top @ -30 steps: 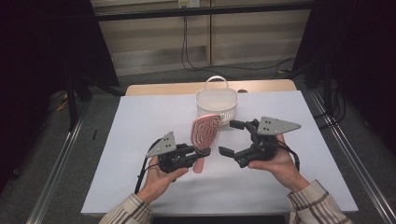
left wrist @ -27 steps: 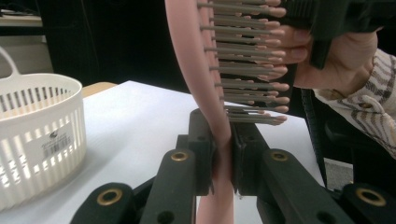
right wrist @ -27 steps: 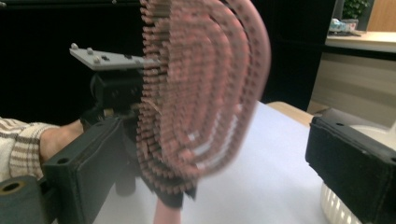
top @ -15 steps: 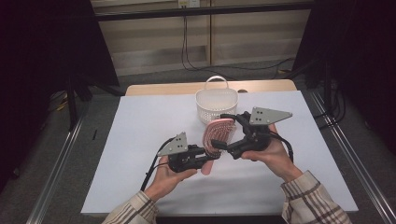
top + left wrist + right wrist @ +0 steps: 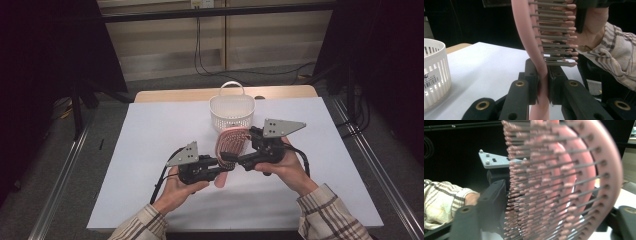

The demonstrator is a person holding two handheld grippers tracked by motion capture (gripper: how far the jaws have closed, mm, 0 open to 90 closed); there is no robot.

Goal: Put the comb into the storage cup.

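Left side first: the left gripper (image 5: 224,167) is clamped hard on the neck of the pink hairbrush (image 5: 231,142), pads pinching the handle just below the head, and the brush is up in the air above the white desk (image 5: 150,150), just in front of the white basket (image 5: 232,111). Moving across, the brush head leans toward the basket, bristles facing the right gripper (image 5: 239,161). That one is half-wide and its jaws have just been closing; in the right gripper view the bristle field sits between its two black jaws, but whether the pads actually press yet, I cannot tell.

Looks like a handover, or a two-handed steadying, in mid-air. To do it well, I'd say the right jaws should bite the rigid pink frame rather than the springy pins, and the left should not let go until that second grip is firm.

The brush itself: an open, vented oval head of curved pink ribs, rows of thin grey pins with pink ball tips, and a slim pink handle.
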